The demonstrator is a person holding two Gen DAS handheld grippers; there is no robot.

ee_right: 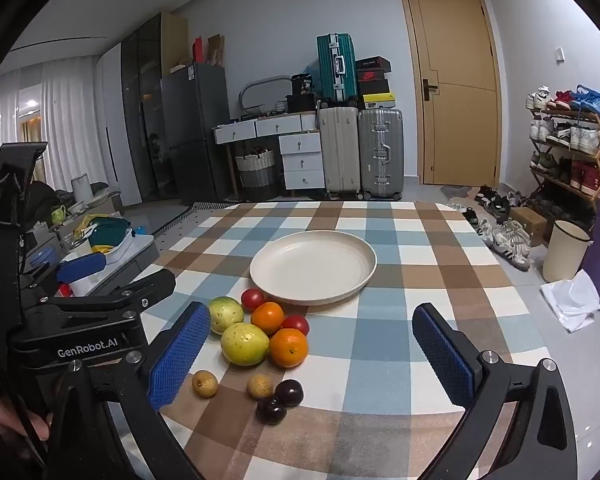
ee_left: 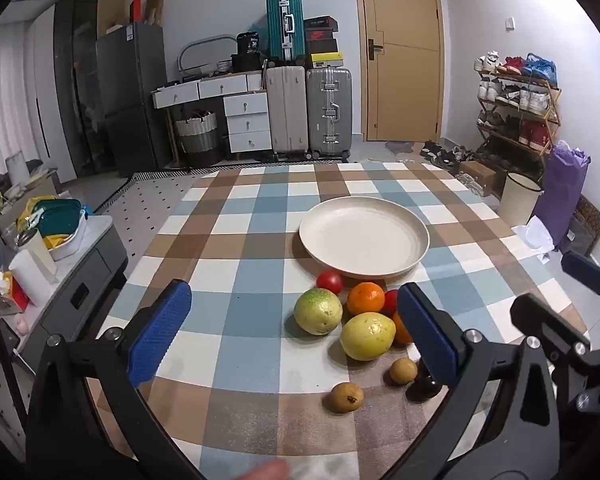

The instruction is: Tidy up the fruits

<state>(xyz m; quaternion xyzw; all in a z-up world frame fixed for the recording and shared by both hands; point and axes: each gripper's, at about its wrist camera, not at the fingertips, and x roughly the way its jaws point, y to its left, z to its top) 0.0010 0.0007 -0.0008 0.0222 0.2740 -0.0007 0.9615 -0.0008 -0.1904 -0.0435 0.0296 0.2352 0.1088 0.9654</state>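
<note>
Tomatoes (ee_right: 253, 298) two, oranges (ee_right: 288, 347) two, plate (ee_right: 364, 276) one.

The right gripper (ee_right: 312, 354) hangs above the checked tablecloth (ee_right: 400, 280) with its blue pads spread wide and nothing between them, while the left gripper (ee_right: 80, 268) shows at the left edge (only one of its blue pads is visible). Beyond the fingers an empty cream plate (ee_right: 364, 276) sits mid-table. Just before its near rim lie two tomatoes (ee_right: 253, 298), two oranges (ee_right: 288, 347), two yellow-green fruits (ee_right: 244, 343), two small brown fruits (ee_right: 205, 383) and two dark plums (ee_right: 289, 392).
</note>
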